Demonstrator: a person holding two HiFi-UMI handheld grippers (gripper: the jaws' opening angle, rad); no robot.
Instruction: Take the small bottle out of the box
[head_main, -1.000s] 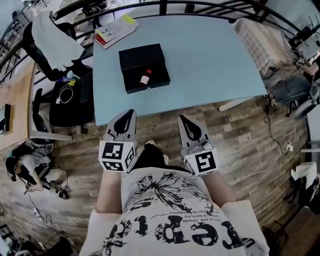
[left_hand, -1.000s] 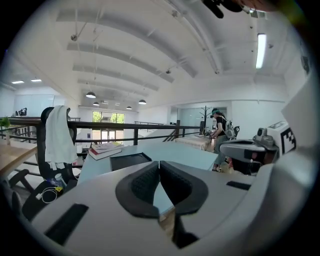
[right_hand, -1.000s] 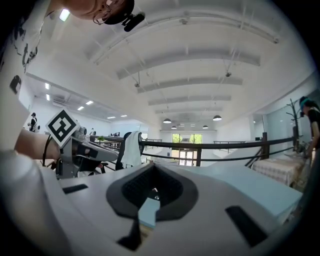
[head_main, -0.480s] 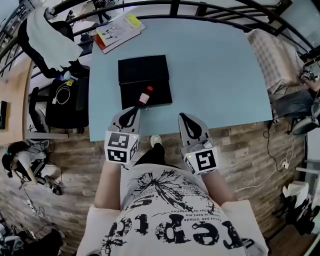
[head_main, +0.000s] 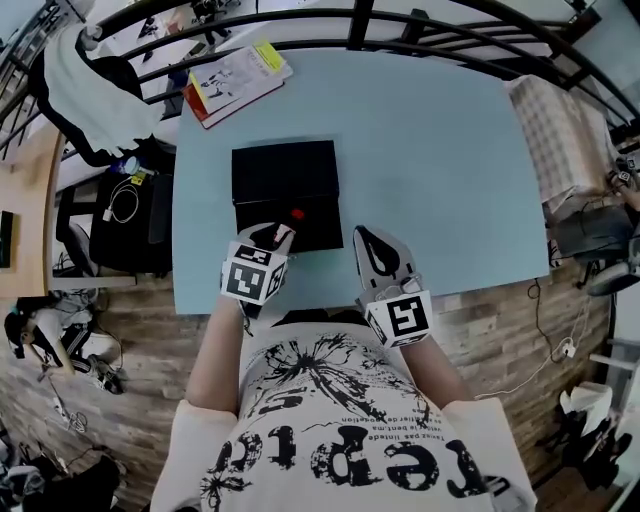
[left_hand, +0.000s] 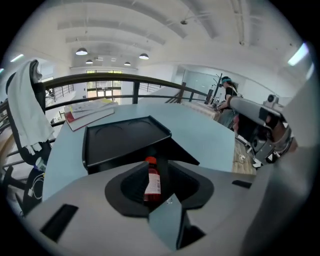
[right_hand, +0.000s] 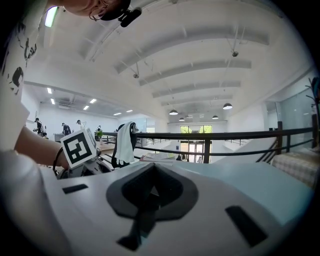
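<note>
The left hand-held gripper (head_main: 273, 233) has dropped to the box (head_main: 283, 172), its jaws just opening, spread around the small bottle (left_hand: 152, 180); the right hand-held gripper (head_main: 372, 243) is pressed together.

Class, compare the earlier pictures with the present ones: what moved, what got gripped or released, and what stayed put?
Both grippers came forward from above the floor to the table. The left gripper dipped to the box, and its fingers have just been opening around the small bottle, not gripping yet. The right gripper stays shut, empty. Box and bottle stayed put.
</note>
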